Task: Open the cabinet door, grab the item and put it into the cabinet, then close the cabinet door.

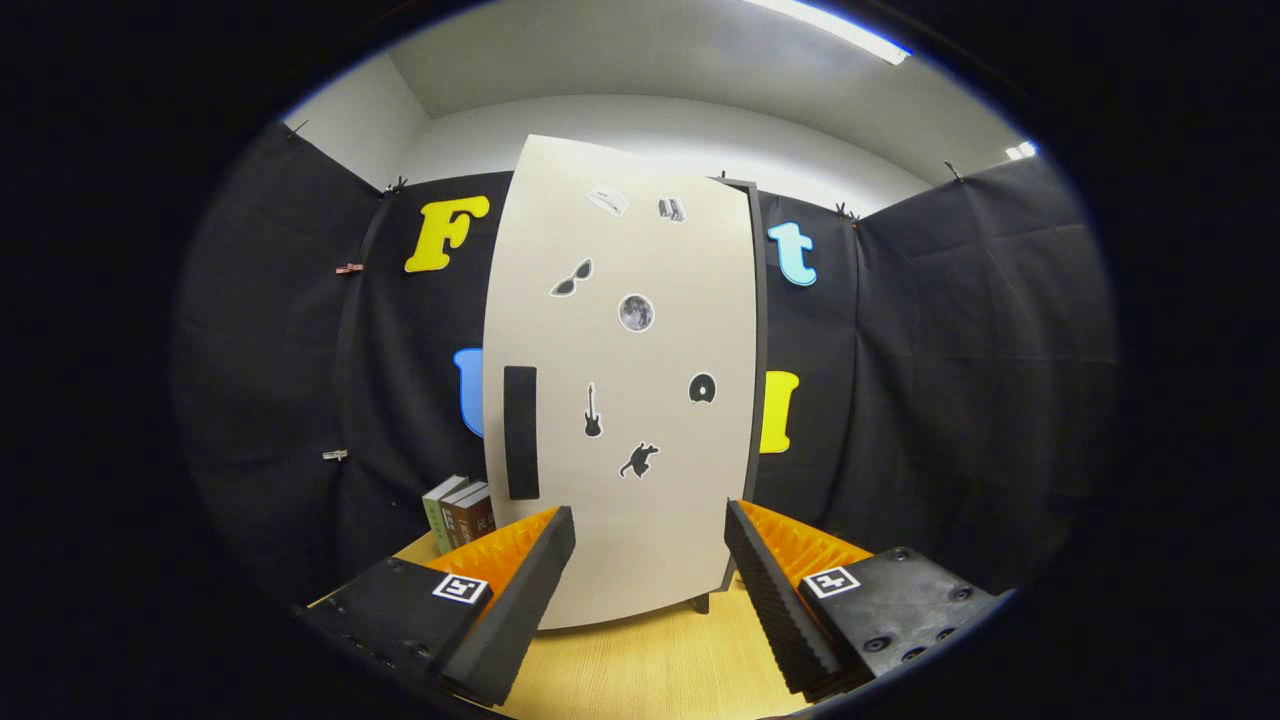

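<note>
- Cabinet door, pale and dotted with small stickers, stands shut and upright on the wooden table, straight ahead of the gripper.
- Gripper fingers are spread wide with nothing between them, framing the door's lower part.
- Dark handle runs vertically near the door's left edge, just above and beyond the left finger.
- Books stand just left of the cabinet, beyond the left finger.
- Shut door fits either stage: item still outside, or already stowed.

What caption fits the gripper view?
Open gripper faces the shut cabinet door, handle ahead, books beside it.
</note>
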The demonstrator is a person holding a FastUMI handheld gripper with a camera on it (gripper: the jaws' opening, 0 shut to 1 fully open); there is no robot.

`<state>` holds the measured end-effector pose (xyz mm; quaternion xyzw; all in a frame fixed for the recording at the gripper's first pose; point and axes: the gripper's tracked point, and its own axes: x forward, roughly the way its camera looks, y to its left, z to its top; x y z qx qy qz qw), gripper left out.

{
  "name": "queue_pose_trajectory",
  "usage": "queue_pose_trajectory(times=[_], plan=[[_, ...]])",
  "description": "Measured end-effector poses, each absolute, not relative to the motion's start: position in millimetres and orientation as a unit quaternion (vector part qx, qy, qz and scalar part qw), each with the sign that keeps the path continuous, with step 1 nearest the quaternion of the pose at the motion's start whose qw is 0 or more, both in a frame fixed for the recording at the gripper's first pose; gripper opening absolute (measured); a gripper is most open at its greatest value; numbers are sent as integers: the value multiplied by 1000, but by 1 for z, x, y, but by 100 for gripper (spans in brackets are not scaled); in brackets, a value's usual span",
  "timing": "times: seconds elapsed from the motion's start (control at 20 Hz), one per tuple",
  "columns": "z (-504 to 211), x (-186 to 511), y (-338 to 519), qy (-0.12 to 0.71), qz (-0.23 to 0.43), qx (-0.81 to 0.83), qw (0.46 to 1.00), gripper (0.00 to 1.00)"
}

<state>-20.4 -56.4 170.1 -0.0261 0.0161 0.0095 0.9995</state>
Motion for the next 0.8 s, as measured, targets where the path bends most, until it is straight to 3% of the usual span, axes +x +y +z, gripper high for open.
queue_pose_trajectory(times=[0.8], plan=[[186,-29,-50,-11,26,-11,1000,96]])
